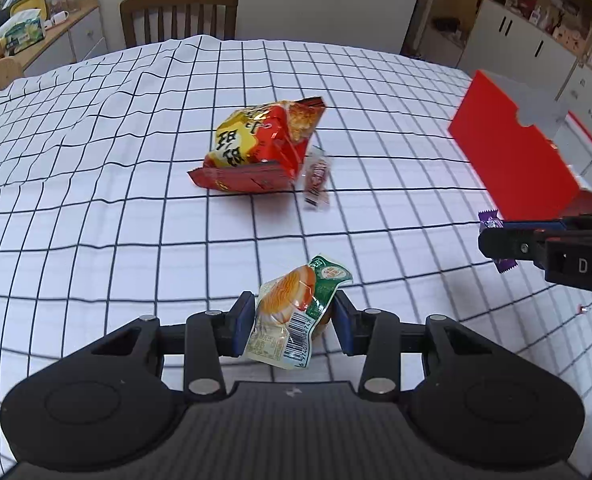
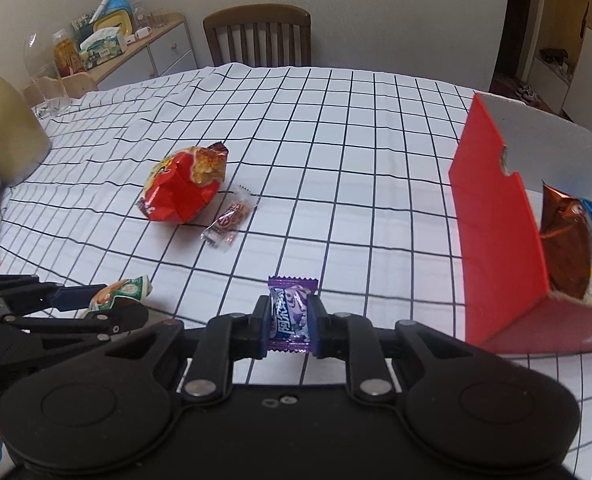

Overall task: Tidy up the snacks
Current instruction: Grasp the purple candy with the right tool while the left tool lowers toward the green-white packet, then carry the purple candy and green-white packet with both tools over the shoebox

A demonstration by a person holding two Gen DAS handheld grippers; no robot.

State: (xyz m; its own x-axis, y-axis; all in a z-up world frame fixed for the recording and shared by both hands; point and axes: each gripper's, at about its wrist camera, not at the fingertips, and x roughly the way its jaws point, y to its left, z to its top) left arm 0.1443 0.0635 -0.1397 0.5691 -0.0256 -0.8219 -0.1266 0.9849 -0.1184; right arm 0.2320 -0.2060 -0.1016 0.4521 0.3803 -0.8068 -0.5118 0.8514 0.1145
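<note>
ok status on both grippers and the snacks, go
Left gripper shut on green-orange packet. Right gripper shut on purple candy. Red box open at right, partly filled. Red chip bag, small clear-wrapped snack on table. Path clear.

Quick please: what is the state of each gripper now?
Left gripper: closed on the green-and-orange snack packet.
Right gripper: closed on the purple candy.

"das" in white on right tool (image 1: 491, 236); barcode digits on green snack packet (image 1: 296, 316), partly legible.
</note>
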